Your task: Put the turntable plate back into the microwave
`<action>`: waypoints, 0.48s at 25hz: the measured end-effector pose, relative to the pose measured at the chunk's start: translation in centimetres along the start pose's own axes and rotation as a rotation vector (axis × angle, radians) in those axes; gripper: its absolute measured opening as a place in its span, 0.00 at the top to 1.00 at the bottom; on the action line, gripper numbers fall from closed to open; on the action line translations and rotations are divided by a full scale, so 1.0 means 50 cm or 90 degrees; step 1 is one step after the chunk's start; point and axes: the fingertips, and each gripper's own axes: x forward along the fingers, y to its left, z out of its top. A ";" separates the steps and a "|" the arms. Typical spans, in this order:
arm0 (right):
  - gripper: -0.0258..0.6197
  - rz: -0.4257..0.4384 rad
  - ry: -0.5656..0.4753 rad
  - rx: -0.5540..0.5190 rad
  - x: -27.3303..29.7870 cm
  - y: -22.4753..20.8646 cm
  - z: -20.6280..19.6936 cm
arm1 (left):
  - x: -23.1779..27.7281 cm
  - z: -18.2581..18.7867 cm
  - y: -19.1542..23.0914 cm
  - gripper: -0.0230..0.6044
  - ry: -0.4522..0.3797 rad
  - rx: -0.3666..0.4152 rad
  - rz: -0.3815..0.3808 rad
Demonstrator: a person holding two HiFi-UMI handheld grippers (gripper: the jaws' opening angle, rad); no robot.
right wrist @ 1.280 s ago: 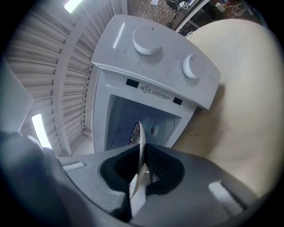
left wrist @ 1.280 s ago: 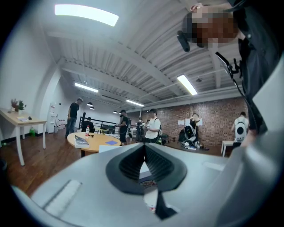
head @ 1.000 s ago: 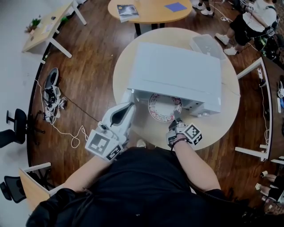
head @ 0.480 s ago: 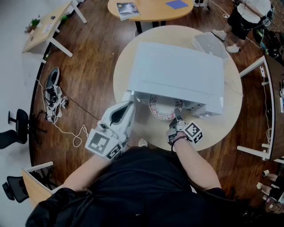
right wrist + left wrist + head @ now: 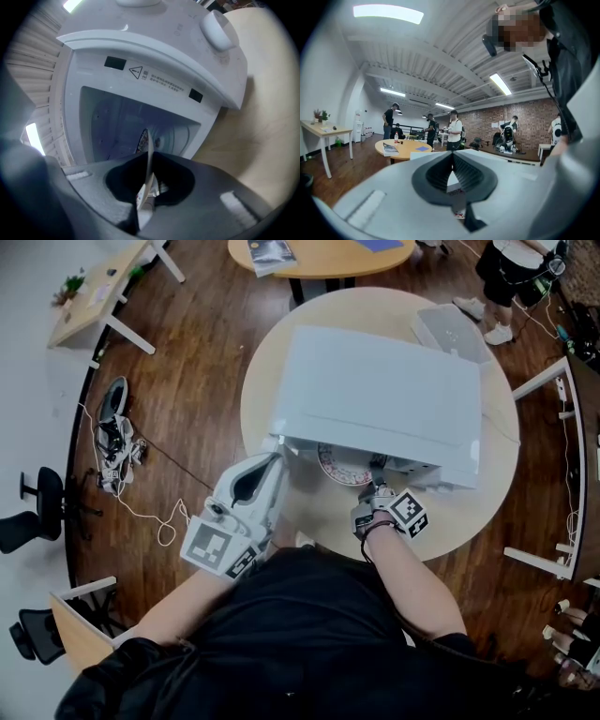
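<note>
We see our right tool (image 5: 377,486) closer to the mouth of the microwave (image 5: 380,395) than a second ago. The turntable plate (image 5: 347,468) that it grips by the rim now reaches deeper inside. Most of its patterned face showed before; now only a narrow arc shows under the microwave's front edge.
</note>
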 end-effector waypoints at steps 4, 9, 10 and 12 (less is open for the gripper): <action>0.93 -0.004 -0.006 0.003 0.016 0.000 0.004 | 0.005 -0.002 0.006 0.96 0.003 0.000 0.005; 0.93 -0.003 -0.013 -0.001 0.028 0.011 0.007 | 0.008 -0.004 0.015 0.96 0.009 -0.002 0.008; 0.93 -0.004 -0.013 -0.001 0.030 0.012 0.007 | 0.008 -0.004 0.017 0.96 0.010 -0.003 0.010; 0.93 -0.006 -0.015 0.001 0.033 0.012 0.007 | 0.007 -0.006 0.019 0.96 0.012 -0.006 0.011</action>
